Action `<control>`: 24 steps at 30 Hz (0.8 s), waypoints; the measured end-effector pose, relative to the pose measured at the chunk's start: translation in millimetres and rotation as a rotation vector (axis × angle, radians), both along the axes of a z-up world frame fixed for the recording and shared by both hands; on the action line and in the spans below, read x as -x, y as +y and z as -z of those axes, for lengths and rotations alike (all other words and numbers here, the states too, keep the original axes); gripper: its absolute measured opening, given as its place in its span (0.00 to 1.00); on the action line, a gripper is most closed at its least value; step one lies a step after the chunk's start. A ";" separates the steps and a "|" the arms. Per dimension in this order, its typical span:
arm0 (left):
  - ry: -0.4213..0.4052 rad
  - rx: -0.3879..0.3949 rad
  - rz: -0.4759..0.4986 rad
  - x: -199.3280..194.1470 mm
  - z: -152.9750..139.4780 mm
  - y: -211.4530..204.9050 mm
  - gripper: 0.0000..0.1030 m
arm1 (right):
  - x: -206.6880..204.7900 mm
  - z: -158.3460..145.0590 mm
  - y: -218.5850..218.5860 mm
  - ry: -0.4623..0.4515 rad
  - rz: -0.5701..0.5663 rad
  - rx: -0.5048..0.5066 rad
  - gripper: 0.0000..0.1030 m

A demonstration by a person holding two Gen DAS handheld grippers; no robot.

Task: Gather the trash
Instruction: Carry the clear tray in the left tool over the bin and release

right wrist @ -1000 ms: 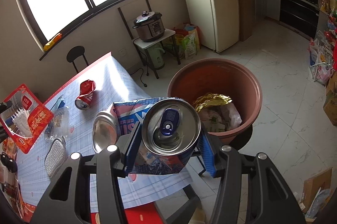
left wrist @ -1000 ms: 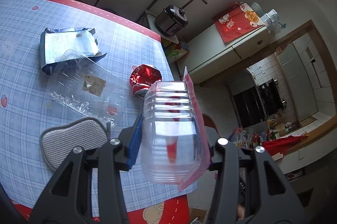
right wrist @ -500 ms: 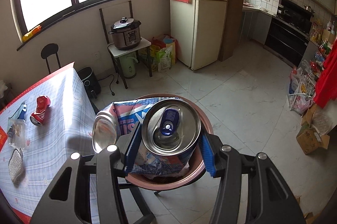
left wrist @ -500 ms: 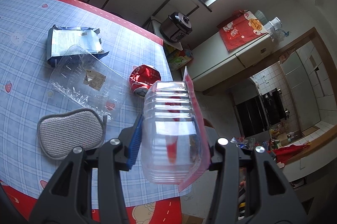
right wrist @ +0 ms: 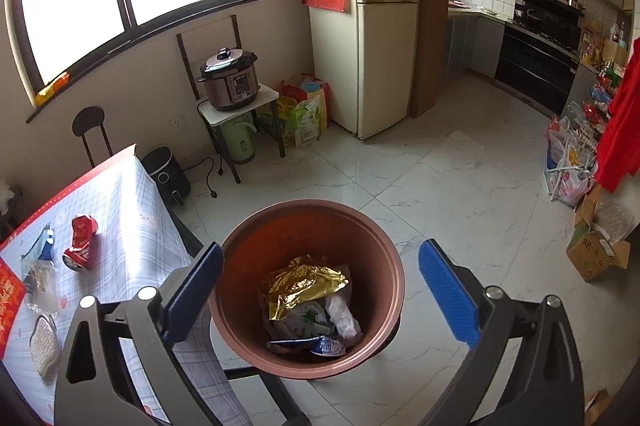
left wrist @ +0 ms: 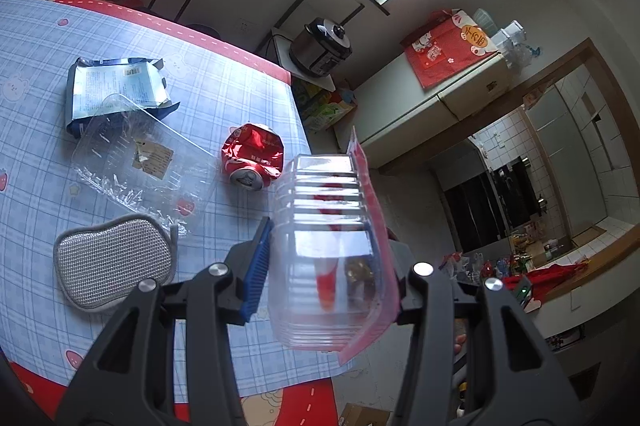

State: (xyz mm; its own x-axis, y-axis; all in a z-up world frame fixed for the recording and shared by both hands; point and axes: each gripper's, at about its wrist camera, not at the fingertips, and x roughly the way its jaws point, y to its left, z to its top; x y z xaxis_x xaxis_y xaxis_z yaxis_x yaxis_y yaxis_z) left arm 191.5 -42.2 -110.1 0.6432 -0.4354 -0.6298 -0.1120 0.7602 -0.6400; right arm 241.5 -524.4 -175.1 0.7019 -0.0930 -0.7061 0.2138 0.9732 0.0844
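Note:
My left gripper (left wrist: 328,266) is shut on a clear ribbed plastic tray with a red card backing (left wrist: 328,254), held above the table's near edge. On the checked tablecloth (left wrist: 224,82) lie a crushed red can (left wrist: 252,158), a clear plastic package (left wrist: 144,162) and a torn blue wrapper (left wrist: 116,86). My right gripper (right wrist: 320,290) hangs over the brown bin (right wrist: 384,266); its jaws are opening wide with nothing between them. Inside the bin lie a gold foil bag (right wrist: 304,282) and a blue-and-white wrapper (right wrist: 320,344). The red can (right wrist: 80,242) shows on the table at left.
A grey mesh scouring pad (left wrist: 112,262) lies near the table's front edge. A pressure cooker (right wrist: 230,78) sits on a small stand by the wall, a fridge (right wrist: 372,26) beyond it. Bags and boxes (right wrist: 592,250) line the right side of the white tiled floor.
The right gripper swung from the table to above the bin, then opened; the can and blue wrapper left its jaws and lie in the bin. The left gripper drifted slightly, still holding the tray.

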 end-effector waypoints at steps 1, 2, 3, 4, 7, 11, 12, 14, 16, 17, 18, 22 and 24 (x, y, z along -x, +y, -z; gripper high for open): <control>-0.003 -0.002 0.018 -4.8 -1.5 -7.2 0.47 | 5.2 -4.5 -1.7 -0.009 0.007 -0.008 0.95; -0.007 -0.005 0.038 -10.6 -2.6 -15.3 0.47 | 10.7 -8.9 -2.8 -0.016 0.013 -0.013 0.95; -0.011 -0.007 0.058 -16.8 -4.0 -24.4 0.47 | 16.8 -12.7 -3.7 -0.020 0.018 -0.019 0.95; -0.016 -0.008 0.080 -23.6 -5.1 -34.5 0.47 | 22.9 -16.1 -4.2 -0.024 0.019 -0.027 0.95; -0.032 -0.013 0.150 -46.8 -6.3 -71.6 0.47 | 40.9 -25.1 -5.7 -0.035 0.023 -0.046 0.95; -0.040 -0.006 0.244 -79.5 -0.7 -136.1 0.47 | 65.8 -31.0 -17.0 -0.044 0.054 -0.084 0.95; -0.036 0.000 0.269 -87.8 2.4 -154.1 0.47 | 72.1 -31.1 -21.7 -0.044 0.064 -0.095 0.95; -0.027 0.008 0.314 -103.3 10.3 -189.9 0.47 | 83.4 -29.5 -31.4 -0.039 0.085 -0.112 0.95; -0.016 0.013 0.347 -117.7 17.7 -223.7 0.47 | 94.8 -27.1 -40.5 -0.032 0.102 -0.115 0.95; -0.011 0.020 0.361 -123.8 21.4 -239.8 0.47 | 100.0 -25.9 -44.7 -0.025 0.107 -0.114 0.95; -0.008 0.024 0.374 -129.8 23.9 -255.3 0.47 | 104.8 -24.9 -47.4 -0.019 0.112 -0.111 0.95; -0.023 0.034 0.408 -147.9 30.2 -306.4 0.48 | 122.6 -24.0 -64.6 -0.011 0.138 -0.094 0.95; -0.053 0.057 0.423 -154.0 34.1 -323.1 0.68 | 130.3 -24.2 -72.9 -0.013 0.155 -0.093 0.95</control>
